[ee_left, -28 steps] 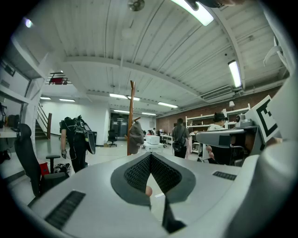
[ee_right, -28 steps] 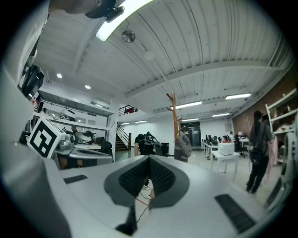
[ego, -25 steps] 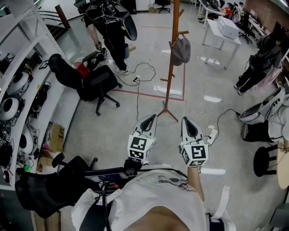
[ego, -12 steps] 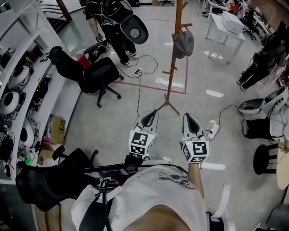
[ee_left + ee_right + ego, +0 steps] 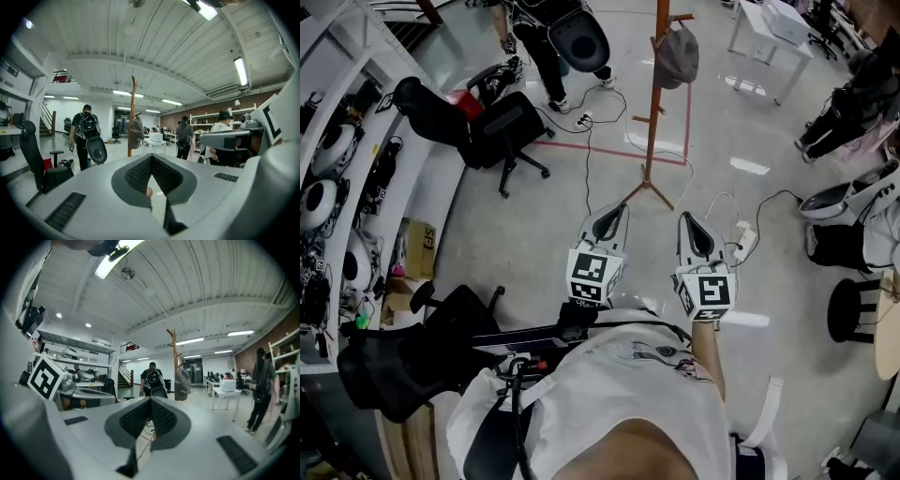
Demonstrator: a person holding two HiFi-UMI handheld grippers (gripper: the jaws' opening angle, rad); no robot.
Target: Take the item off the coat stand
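- Left tongs are seen closed, empty.
- Right tongs are seen closed, empty.
- Cap is hung on stand, well ahead of both.

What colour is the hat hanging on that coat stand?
Grey. The hat hangs from the brown coat stand, clearest in the head view.

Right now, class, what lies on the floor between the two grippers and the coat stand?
In the head view, bare grey floor, plus a thin white cable near the feet of the coat stand.
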